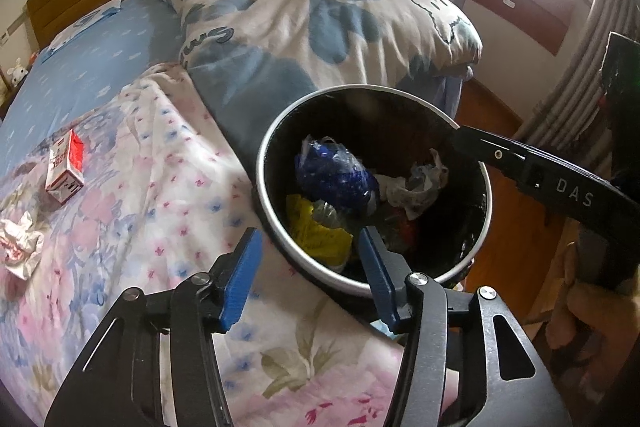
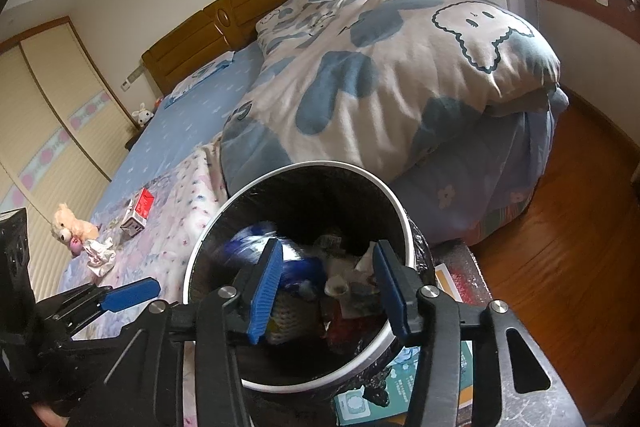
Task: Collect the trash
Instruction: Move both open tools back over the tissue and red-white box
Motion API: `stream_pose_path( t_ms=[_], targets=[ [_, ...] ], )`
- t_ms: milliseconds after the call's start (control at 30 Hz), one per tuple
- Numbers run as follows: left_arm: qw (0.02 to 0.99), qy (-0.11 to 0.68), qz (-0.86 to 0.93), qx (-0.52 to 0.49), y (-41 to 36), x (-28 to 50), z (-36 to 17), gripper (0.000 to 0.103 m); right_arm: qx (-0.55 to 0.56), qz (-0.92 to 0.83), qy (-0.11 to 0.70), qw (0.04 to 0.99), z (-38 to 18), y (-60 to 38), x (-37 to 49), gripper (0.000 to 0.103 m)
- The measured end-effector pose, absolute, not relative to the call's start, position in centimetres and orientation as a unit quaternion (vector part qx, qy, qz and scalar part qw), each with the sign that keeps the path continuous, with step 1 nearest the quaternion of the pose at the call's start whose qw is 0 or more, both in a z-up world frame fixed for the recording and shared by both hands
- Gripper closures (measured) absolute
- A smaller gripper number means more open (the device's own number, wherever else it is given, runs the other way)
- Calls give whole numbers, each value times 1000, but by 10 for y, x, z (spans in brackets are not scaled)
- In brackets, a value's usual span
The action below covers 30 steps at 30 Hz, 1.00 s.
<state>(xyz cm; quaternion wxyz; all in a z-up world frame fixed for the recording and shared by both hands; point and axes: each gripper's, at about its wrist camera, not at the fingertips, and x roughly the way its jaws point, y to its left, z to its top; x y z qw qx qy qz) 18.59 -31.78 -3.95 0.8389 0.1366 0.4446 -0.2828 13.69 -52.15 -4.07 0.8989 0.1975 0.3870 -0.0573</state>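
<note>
Likely trouble first: reaching for the red-and-white carton (image 1: 65,167) or the crumpled wrapper (image 1: 20,245) on the floral bedspread (image 1: 168,187) with soft bedding underneath, so a pinch could gather fabric along with the trash or push the light wrapper away instead of closing on it. Also a risk of knocking the trash bin (image 1: 264,183), standing just beside the bed edge with both tools crowding its rim; a bump there could tip it and spill what has been gathered. Left gripper (image 1: 308,275) wide apart and carrying nothing, poised over the near rim where bedspread meets bin. Right gripper (image 2: 326,287) likewise spread wide and empty, hanging directly above the bin mouth. Inside the black-lined bin: a blue plastic bag (image 1: 336,175), a yellow wrapper (image 1: 316,231), crumpled white paper (image 1: 416,187), something red lower down, and other scraps too blurred to name. Carton lying on its side well apart from the bin, wrapper near it, a small plush bear (image 2: 70,227) close to the wrapper and probably not rubbish. Two pieces apparently left to gather.
</note>
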Motion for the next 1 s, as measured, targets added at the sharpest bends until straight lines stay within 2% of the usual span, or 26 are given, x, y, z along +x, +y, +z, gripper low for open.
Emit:
stream_pose_path(
  t_ms=[100, 333, 567, 700, 1000],
  targets=[
    [841, 446, -278, 128, -309, 184, -39, 50, 200, -57, 386, 899, -39, -520, 135, 52],
    [853, 441, -261, 104, -283, 175, -36, 38, 206, -51, 374, 903, -31, -509, 124, 24],
    [865, 437, -236, 71, -247, 167, -36, 30, 214, -35, 357, 908, -20, -489, 114, 14],
    [867, 445, -217, 47, -222, 165, -41, 29, 203, -34, 354, 912, -19, -475, 111, 6],
    [874, 450, -180, 16, -174, 159, -48, 28, 186, -18, 362, 913, -18, -440, 108, 5]
  ],
)
